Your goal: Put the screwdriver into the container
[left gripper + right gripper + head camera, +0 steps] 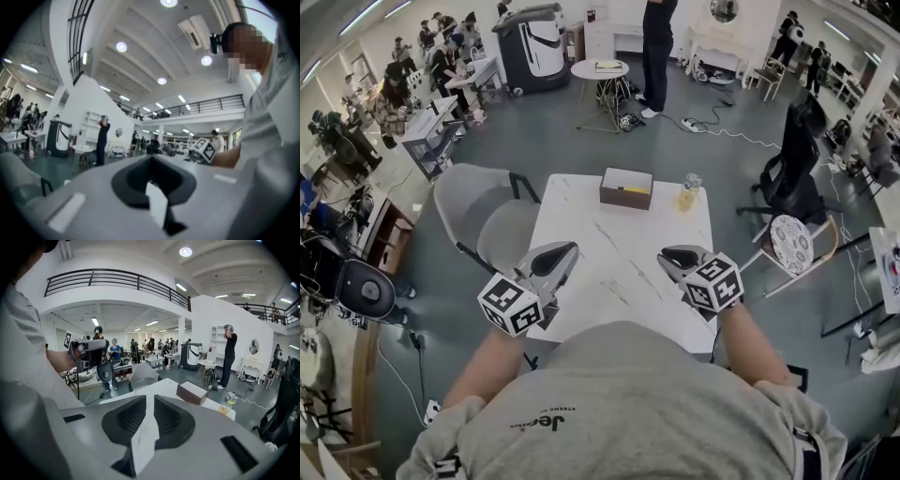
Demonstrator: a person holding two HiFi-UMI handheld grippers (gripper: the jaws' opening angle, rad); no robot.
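A brown open box, the container [625, 188], stands at the far edge of the white table [619, 253]. A slim yellow-handled tool, apparently the screwdriver [631, 190], lies inside it. My left gripper [565, 251] and right gripper [672, 255] hover over the near part of the table, well short of the box, each with its jaws together and nothing between them. The right gripper view looks past its jaws [150, 399] to the container [191, 392]; the tool is hidden there. The left gripper view shows its jaws [151, 161] pointing up at the hall and the ceiling.
A small bottle of yellow liquid [689, 192] stands just right of the box, also seen as the bottle [226, 404]. A grey chair [483, 211] is at the table's left, a black office chair [792, 169] and a round stool [791, 242] at its right.
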